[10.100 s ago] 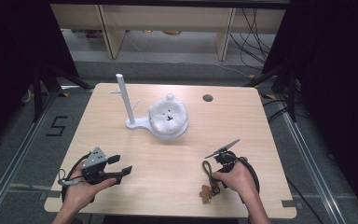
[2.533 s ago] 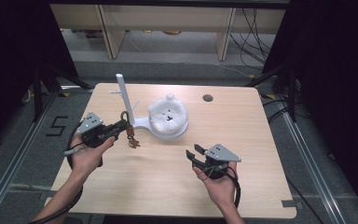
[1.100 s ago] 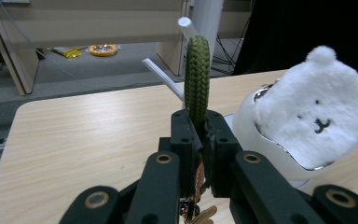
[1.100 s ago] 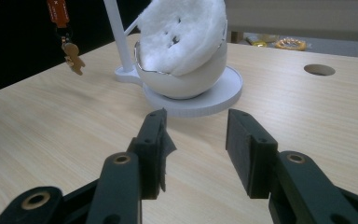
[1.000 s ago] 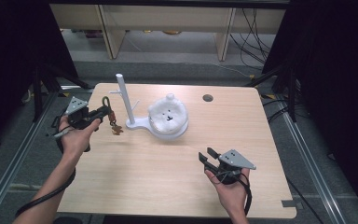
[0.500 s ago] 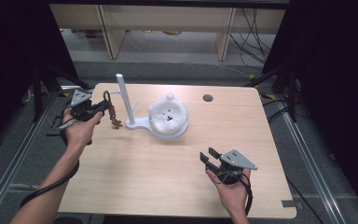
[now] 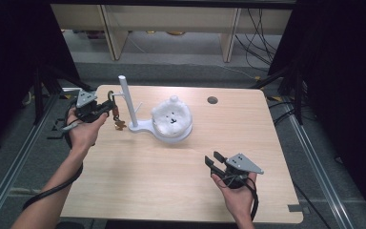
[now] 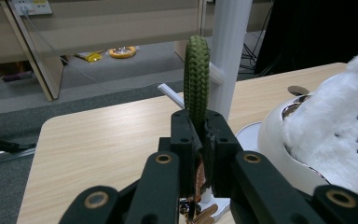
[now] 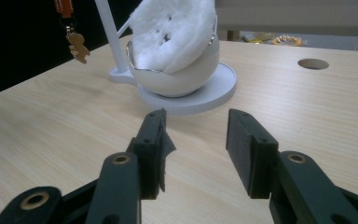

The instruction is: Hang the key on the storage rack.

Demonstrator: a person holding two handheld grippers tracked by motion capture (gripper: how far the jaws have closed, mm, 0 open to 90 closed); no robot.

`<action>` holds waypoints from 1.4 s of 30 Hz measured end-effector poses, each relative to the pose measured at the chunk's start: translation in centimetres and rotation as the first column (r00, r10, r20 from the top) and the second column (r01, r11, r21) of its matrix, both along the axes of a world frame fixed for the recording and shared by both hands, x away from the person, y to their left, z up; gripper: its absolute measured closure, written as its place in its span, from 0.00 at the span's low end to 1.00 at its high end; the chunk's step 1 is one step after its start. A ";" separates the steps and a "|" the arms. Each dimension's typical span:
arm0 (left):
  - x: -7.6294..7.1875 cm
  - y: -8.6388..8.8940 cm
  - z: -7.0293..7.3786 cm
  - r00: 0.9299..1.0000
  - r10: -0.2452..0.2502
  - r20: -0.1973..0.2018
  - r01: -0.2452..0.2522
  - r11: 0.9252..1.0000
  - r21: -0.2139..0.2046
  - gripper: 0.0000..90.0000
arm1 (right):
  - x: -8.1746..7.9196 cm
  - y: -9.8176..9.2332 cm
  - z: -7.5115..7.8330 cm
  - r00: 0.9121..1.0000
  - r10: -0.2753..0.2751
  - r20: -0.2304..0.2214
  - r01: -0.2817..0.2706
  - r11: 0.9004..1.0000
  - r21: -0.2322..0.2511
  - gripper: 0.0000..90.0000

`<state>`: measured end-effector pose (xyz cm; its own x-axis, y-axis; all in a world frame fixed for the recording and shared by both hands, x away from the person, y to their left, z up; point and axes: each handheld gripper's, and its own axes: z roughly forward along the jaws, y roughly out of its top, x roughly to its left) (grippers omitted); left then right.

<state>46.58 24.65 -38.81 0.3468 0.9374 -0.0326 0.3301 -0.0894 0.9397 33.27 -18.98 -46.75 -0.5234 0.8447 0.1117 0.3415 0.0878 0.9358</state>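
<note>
Green braided keychain loop (image 8: 196,79) is pinched between the pressed-together jaws of the left gripper (image 7: 106,108), held up just beside the white stand post (image 7: 125,99) at the counter's (image 7: 138,176) far left; small brown charm (image 7: 119,125) is seen dangling below. Right gripper (image 7: 213,161) is held near the front right with jaws spread, nothing between them. White plush bear (image 7: 171,114) is seated in the stand's bowl

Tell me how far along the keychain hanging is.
Done: the left claw has the keychain's green braided loop clamped and lifted off the table, right next to the white stand. In hand: the loop is raised near the stand's side pegs, the small charm dangling below. Left: slipping the loop over a peg and letting go. The right claw is open and empty.
</note>
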 end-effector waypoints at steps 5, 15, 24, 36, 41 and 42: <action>-0.1 -0.3 0.2 1.000 -0.002 0.010 0.002 1.000 0.023 0.92 | -0.1 0.0 0.0 1.000 -0.007 -0.020 0.007 1.000 0.010 0.65; -0.1 -0.9 0.1 1.000 -0.011 0.016 0.011 0.998 0.057 0.92 | -0.4 0.1 0.0 0.998 -0.025 -0.066 0.027 0.999 0.039 0.65; 0.2 -1.3 -0.2 1.000 -0.021 0.009 0.020 0.997 0.070 0.92 | -0.2 -0.2 -0.1 1.000 -0.006 -0.022 0.007 0.999 0.031 0.65; 0.6 -1.7 -0.7 0.999 -0.029 0.015 0.028 0.996 0.088 0.92 | -0.2 -0.3 -0.2 1.000 -0.012 -0.015 0.013 1.000 0.024 0.65; 0.8 -1.8 -0.9 0.999 -0.030 0.016 0.029 0.996 0.088 0.91 | -0.4 -0.4 -0.1 0.999 -0.026 -0.034 0.026 0.999 0.025 0.65; 0.8 -1.8 -0.9 0.999 -0.032 0.014 0.031 0.996 0.089 0.91 | -0.5 -0.4 -0.1 0.999 -0.027 -0.043 0.028 0.999 0.032 0.65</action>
<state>47.36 22.84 -39.73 0.3760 0.9250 0.0557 0.3118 -0.1829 0.9324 32.80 -19.34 -46.83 -0.4940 0.8545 0.1610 0.3832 0.0477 0.9224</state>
